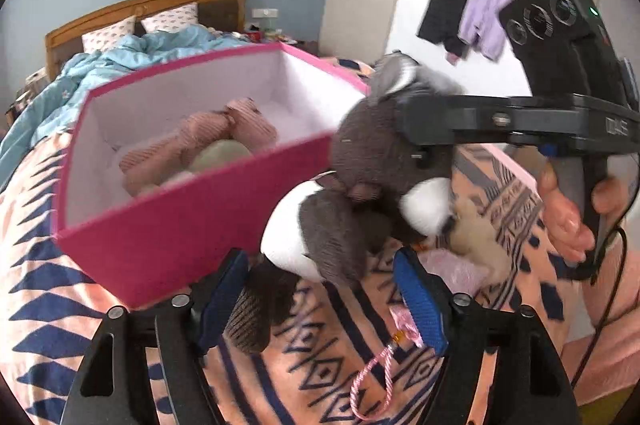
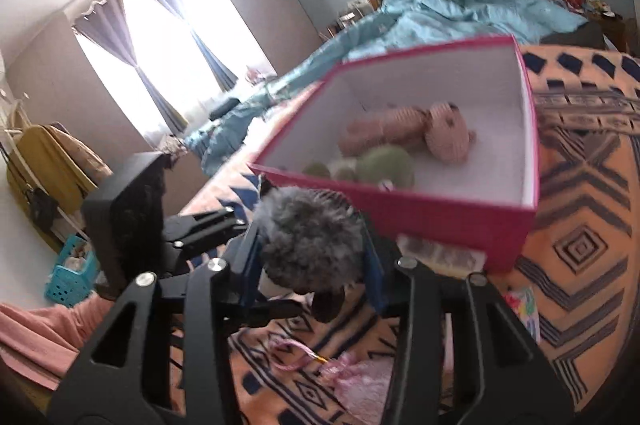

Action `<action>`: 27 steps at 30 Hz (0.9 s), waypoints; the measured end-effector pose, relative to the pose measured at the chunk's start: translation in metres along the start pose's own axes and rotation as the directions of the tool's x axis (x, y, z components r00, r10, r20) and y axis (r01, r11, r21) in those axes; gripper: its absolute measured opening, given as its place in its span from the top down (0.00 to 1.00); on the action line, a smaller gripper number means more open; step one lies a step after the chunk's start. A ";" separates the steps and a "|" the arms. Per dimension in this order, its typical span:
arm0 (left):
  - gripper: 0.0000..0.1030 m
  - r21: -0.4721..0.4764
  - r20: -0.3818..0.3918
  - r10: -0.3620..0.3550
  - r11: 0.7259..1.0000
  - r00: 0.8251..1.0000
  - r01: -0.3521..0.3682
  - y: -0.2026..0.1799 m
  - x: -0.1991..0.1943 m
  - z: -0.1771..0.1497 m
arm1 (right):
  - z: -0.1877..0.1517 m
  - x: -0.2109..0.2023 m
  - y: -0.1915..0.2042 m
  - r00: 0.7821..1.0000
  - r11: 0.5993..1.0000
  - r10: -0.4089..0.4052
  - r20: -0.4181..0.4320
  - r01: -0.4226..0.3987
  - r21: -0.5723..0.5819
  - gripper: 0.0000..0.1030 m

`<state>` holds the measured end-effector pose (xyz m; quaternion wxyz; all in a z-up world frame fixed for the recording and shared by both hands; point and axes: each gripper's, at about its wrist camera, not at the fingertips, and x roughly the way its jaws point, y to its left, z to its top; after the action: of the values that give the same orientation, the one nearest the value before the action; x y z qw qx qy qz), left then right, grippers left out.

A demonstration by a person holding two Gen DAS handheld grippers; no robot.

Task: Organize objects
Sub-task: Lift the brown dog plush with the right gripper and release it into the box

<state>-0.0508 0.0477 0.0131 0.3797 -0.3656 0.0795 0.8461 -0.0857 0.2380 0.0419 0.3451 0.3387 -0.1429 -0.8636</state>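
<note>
A bedroom with blue walls, and a bed (image 1: 48,305) spread with an orange-and-navy patterned blanket, is where all this happens. On the blanket sits a pink box (image 1: 192,225), open-topped, already holding a pink knitted doll (image 2: 404,133) and a green soft toy (image 2: 380,165).

The grey plush toy (image 1: 360,169) hangs just beside the box's near corner, not yet over it. The right gripper (image 2: 312,245) is clamped on its fuzzy head, the blue pads pressing in from both sides. The left gripper (image 1: 320,297) is below, jaws apart, with only the toy's dangling dark leg between the pads and nothing squeezed.

To do this step well, I'd say the right hand should lift enough that the legs clear the pink rim, carry the toy over the empty side of the box, then lower before letting go. The left gripper should keep clear of the leg, or it may snag. A pink tassel charm (image 1: 376,377) on the blanket waits its turn.
</note>
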 end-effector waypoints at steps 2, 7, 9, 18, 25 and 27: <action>0.40 -0.019 0.013 0.012 1.000 1.000 -0.012 0.006 -0.006 0.010 | 0.007 -0.002 0.008 1.000 1.000 0.024 0.021 -0.024 -0.008 0.56; 0.42 -0.047 0.095 0.044 0.998 0.995 -0.039 0.022 -0.035 0.042 | 0.040 -0.009 0.030 0.994 0.996 0.060 0.091 -0.054 -0.065 0.56; 0.42 -0.034 0.115 0.082 0.996 0.990 -0.078 0.025 -0.043 0.056 | 0.056 -0.009 0.035 0.991 0.995 0.068 0.119 -0.058 -0.086 0.56; 0.42 -0.072 0.089 0.231 0.972 0.969 -0.225 0.067 -0.019 0.118 | 0.119 0.022 0.010 0.984 0.998 0.051 0.171 -0.044 -0.041 0.56; 0.42 -0.117 -0.013 0.299 0.947 0.954 -0.298 0.106 0.031 0.133 | 0.141 0.071 -0.040 0.994 0.997 0.026 0.103 -0.033 0.067 0.55; 0.42 -0.120 -0.042 0.316 0.940 0.948 -0.319 0.115 0.044 0.135 | 0.146 0.084 -0.053 0.996 0.995 0.013 0.084 -0.021 0.097 0.54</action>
<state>-0.2261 0.0485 0.0638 0.2139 -0.3804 0.0885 0.8954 -0.2568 0.2199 0.0818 0.3293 0.3178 -0.2021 -0.8659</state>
